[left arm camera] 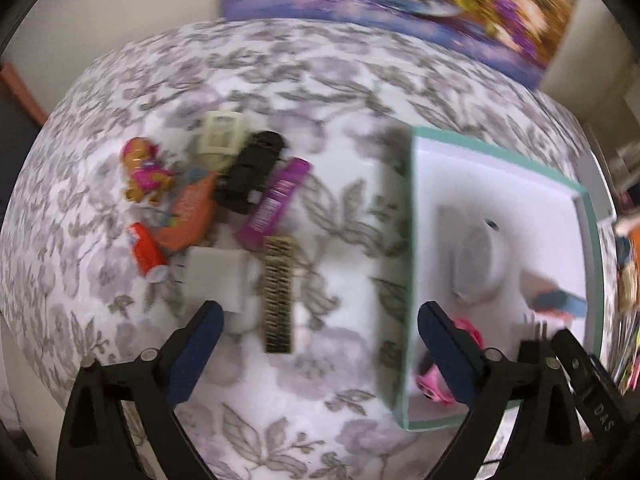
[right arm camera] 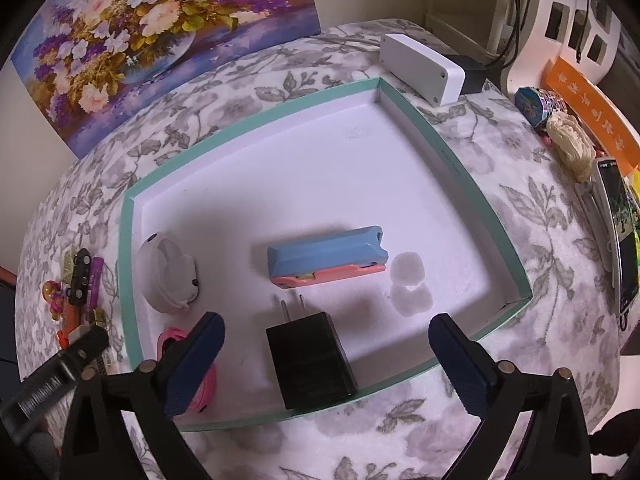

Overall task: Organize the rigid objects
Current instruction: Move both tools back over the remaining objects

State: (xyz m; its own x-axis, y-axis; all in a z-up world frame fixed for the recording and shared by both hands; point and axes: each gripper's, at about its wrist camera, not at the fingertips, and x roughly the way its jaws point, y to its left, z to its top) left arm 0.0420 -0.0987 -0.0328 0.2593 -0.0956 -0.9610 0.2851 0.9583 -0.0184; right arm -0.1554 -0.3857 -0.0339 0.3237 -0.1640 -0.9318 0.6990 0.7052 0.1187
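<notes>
A teal-rimmed white tray (right arm camera: 456, 164) holds a black plug adapter (right arm camera: 310, 360), a blue and pink case (right arm camera: 328, 256), a white round device (right arm camera: 170, 276) and a pink toy (right arm camera: 200, 384). My right gripper (right arm camera: 326, 364) is open above the adapter. My left gripper (left arm camera: 320, 356) is open and empty over the cloth left of the tray (left arm camera: 410, 280). Ahead of it lie a gold-and-black comb (left arm camera: 278, 292), a white block (left arm camera: 216, 276), a purple tube (left arm camera: 276, 200), a black toy car (left arm camera: 250, 172), an orange packet (left arm camera: 192, 212) and a pink figurine (left arm camera: 144, 168).
A flower painting (right arm camera: 160, 36) leans on the wall behind the floral tablecloth (right arm camera: 540, 240). A white box (right arm camera: 422, 68), a phone (right arm camera: 618, 232), a cream bundle (right arm camera: 568, 140) and a patterned tin (right arm camera: 530, 106) sit to the tray's right.
</notes>
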